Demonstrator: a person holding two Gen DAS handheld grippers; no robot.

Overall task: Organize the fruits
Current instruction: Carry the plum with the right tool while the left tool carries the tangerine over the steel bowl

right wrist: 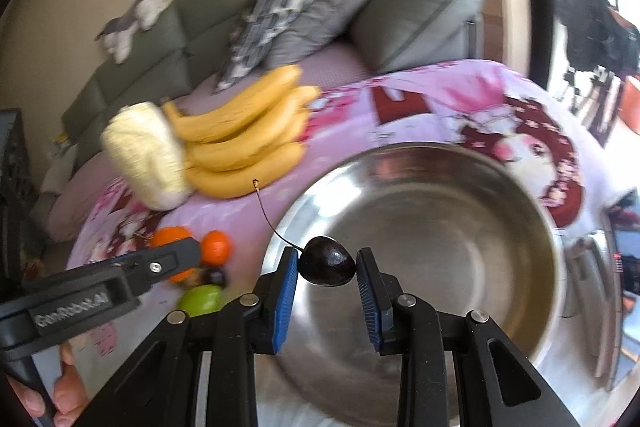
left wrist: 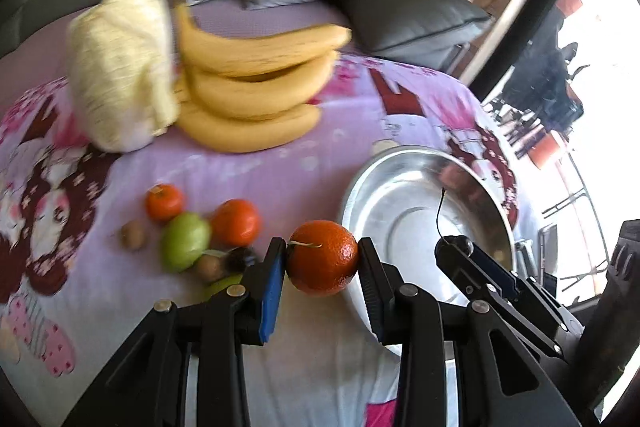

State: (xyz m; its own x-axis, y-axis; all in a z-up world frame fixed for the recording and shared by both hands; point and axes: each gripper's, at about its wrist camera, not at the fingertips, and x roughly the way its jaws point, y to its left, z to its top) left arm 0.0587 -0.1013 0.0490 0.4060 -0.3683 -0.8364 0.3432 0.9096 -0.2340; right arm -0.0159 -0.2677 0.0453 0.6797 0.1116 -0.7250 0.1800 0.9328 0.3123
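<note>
My left gripper (left wrist: 322,259) is shut on an orange tangerine (left wrist: 322,257), held just left of the steel bowl's rim (left wrist: 352,187). My right gripper (right wrist: 327,263) is shut on a dark cherry (right wrist: 327,261) with a long thin stem, and it hangs over the near side of the steel bowl (right wrist: 460,211). In the left wrist view the right gripper (left wrist: 460,249) reaches over the bowl. In the right wrist view the left gripper (right wrist: 176,259) partly covers its tangerine (right wrist: 172,234). The bowl holds no fruit.
On the pink printed bedcover (left wrist: 280,179) lie two tangerines (left wrist: 164,202) (left wrist: 236,222), a green fruit (left wrist: 186,241) and small brown fruits (left wrist: 133,235). Bananas (left wrist: 256,87) and a pale cabbage (left wrist: 120,67) sit farther back, with grey pillows (left wrist: 400,15) behind. A hand (right wrist: 68,387) holds the left gripper.
</note>
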